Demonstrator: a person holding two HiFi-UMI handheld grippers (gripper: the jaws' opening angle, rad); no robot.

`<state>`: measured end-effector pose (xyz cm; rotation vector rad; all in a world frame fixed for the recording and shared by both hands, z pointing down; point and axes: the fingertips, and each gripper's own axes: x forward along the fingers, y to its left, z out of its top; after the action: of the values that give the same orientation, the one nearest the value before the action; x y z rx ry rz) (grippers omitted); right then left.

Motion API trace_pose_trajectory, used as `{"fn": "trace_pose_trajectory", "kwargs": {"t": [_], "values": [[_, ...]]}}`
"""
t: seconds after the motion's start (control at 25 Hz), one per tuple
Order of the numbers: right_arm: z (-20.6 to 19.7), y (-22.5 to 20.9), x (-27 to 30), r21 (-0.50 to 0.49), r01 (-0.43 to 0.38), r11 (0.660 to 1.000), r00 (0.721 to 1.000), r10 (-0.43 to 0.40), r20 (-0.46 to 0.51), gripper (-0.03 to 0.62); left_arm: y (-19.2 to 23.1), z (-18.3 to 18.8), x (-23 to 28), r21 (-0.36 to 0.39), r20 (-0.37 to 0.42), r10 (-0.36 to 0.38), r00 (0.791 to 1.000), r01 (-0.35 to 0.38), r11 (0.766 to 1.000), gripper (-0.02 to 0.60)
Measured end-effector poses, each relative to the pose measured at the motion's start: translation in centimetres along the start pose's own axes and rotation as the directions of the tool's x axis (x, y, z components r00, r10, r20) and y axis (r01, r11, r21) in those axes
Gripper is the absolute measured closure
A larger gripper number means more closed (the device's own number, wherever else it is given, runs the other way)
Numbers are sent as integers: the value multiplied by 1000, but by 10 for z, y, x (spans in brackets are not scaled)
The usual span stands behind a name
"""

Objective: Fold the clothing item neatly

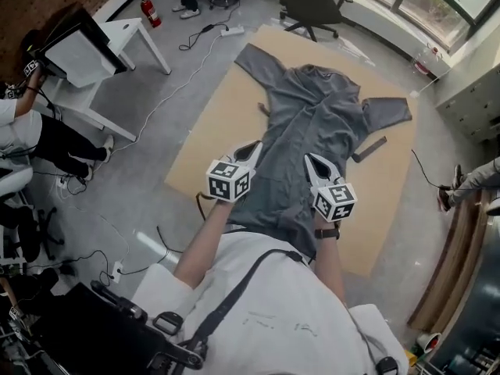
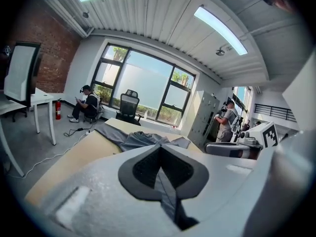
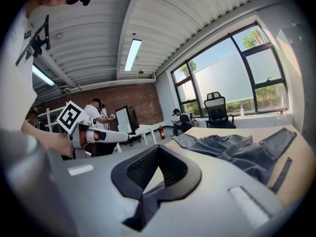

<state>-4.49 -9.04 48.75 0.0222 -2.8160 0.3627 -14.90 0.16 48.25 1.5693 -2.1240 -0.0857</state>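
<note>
Nearest: the person's forearms, w/ a marker cube on each gripper. L gripper (image 1: 255,146) sits at the near hem of the gray garment (image 1: 312,108), on its left edge. Its fingers (image 2: 143,170) are pressed together w/ a strip of gray cloth pinched between them. R gripper (image 1: 312,161) is over the same hem, right side. Its fingers (image 3: 140,170) are also together; can't tell if cloth is caught there.

The garment lies flat, lengthwise on the tan desk (image 1: 211,123), hem toward the person, sleeves spread out to both sides at the far end, the middle somewhat rumpled. A dark strap (image 1: 369,149) lies on the desk just beside the right sleeve.

Beyond the desk: a black office chair (image 1: 308,2) near the windows. Far left: a white table (image 1: 117,37), a red fire extinguisher (image 1: 150,10) and cables on the floor.
</note>
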Motion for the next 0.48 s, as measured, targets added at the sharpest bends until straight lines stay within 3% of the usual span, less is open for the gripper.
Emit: {"fn": "trace_pose_trajectory", "kwargs": {"t": [0.16,0.32,0.48], "values": [[1,18,13,-36,-108,994,993,109,49,588,-5,-2,-7,-18,25,38,999,-37,999,580],[-3,32,21,46,-248,968,963,241,122,588,-13,6,-19,-140,94,-18,995,31,990,580],[-13,31,28,99,-251,963,964,239,121,589,3,-4,-22,-163,86,8,996,6,987,580]]}}
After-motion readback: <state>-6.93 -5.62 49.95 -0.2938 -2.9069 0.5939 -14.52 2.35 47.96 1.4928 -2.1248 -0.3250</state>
